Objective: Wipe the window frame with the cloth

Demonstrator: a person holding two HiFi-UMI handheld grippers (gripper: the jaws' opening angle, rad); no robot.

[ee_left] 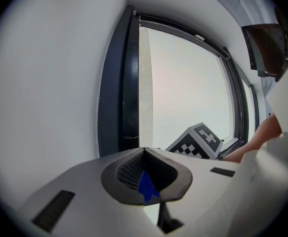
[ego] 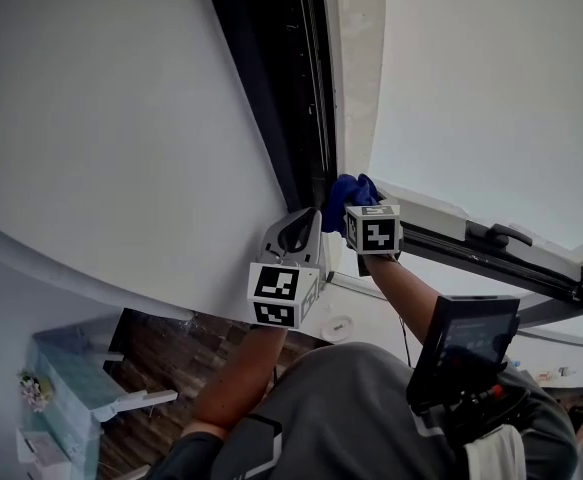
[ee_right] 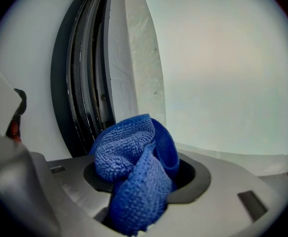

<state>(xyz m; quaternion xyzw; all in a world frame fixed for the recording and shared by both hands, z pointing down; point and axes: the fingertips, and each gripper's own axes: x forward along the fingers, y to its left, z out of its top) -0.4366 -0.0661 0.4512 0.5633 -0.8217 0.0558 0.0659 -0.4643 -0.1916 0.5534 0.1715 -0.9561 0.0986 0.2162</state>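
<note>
A bunched blue cloth (ee_right: 134,167) sits in my right gripper (ee_right: 144,157), whose jaws are shut on it. In the head view the cloth (ego: 346,193) presses against the dark vertical window frame (ego: 281,78), just above the right gripper (ego: 363,210). The frame's black channels (ee_right: 79,93) rise right behind the cloth. My left gripper (ego: 314,218) is beside it on the left, tips close to the frame (ee_left: 116,83). Its jaws (ee_left: 144,152) meet at the tip; a blue sliver shows low in the gap between the pads.
A white wall (ego: 101,118) runs left of the frame. The open sash with a dark handle (ego: 496,236) juts out at the right. A dark device (ego: 461,343) hangs at the person's chest. White furniture (ego: 71,388) stands on the floor below. The right gripper's marker cube (ee_left: 195,142) is close by.
</note>
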